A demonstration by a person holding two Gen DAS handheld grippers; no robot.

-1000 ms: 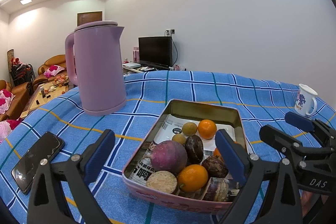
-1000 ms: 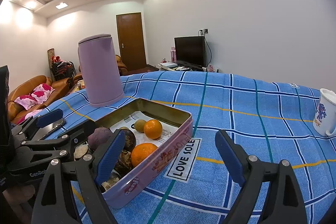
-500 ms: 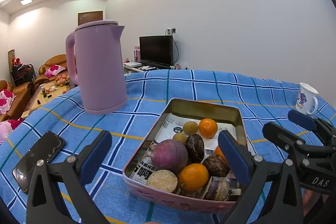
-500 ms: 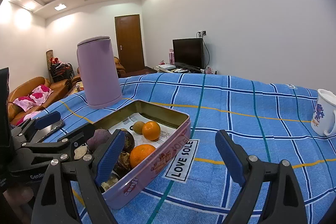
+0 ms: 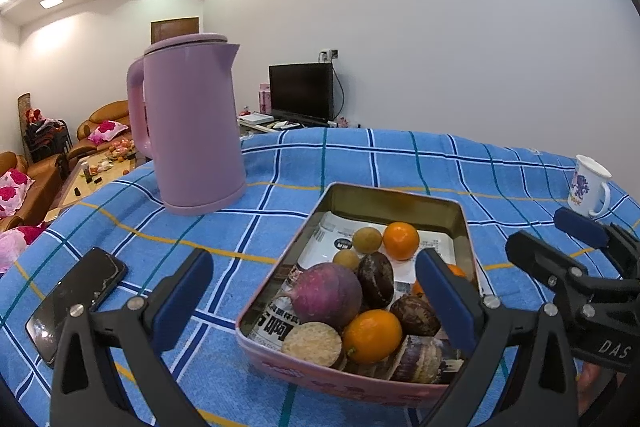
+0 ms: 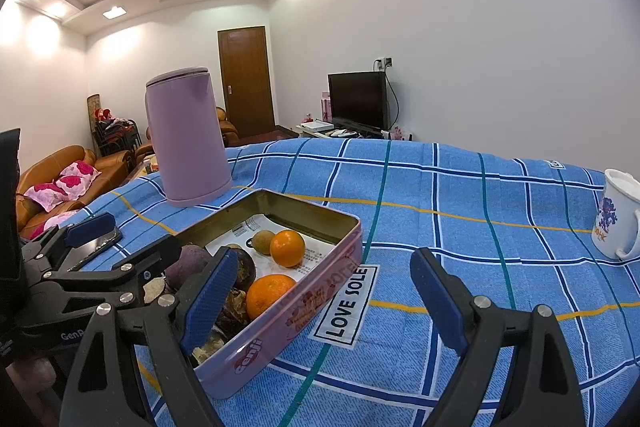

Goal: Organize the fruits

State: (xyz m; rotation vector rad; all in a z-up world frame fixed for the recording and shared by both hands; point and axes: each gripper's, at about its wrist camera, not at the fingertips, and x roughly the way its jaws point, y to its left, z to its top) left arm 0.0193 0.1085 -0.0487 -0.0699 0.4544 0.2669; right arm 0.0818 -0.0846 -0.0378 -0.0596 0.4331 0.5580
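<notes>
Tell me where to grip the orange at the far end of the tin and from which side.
Take the round orange fruit across its middle, coming from above: the pink metal tin's walls block side approaches. Set the fingers front and back, since a small yellow-green fruit touches its left side.

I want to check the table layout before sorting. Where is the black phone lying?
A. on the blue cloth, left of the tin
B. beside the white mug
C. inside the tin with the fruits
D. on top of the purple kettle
A: the phone lies flat on the blue cloth, left of the tin.
</notes>
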